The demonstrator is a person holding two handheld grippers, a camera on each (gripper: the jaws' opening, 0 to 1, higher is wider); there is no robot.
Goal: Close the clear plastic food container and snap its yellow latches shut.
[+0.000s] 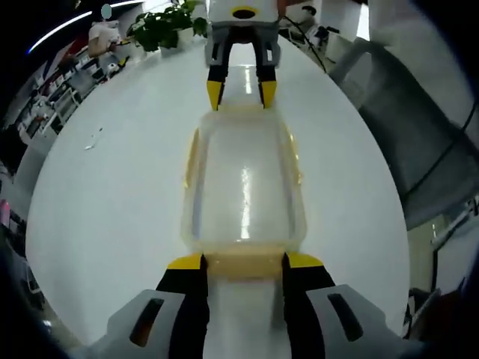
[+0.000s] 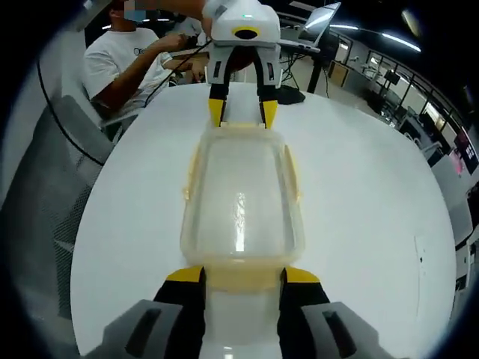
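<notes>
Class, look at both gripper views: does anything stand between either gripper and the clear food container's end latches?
Nothing visible does. The left gripper sits at one short end of the container and the right gripper at the opposite end, each with open jaws flanking a yellow end latch on the white table.

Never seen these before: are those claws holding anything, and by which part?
Each gripper, left and right, straddles an end latch of the clear container; whether they actually pinch it cannot be told.

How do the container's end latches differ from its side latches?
Each end latch lies between a gripper's fingers, the left gripper at one and the right gripper at the other; the side latches are untouched. End latches span the short walls; side latches flare off the long walls. All are yellow.
</notes>
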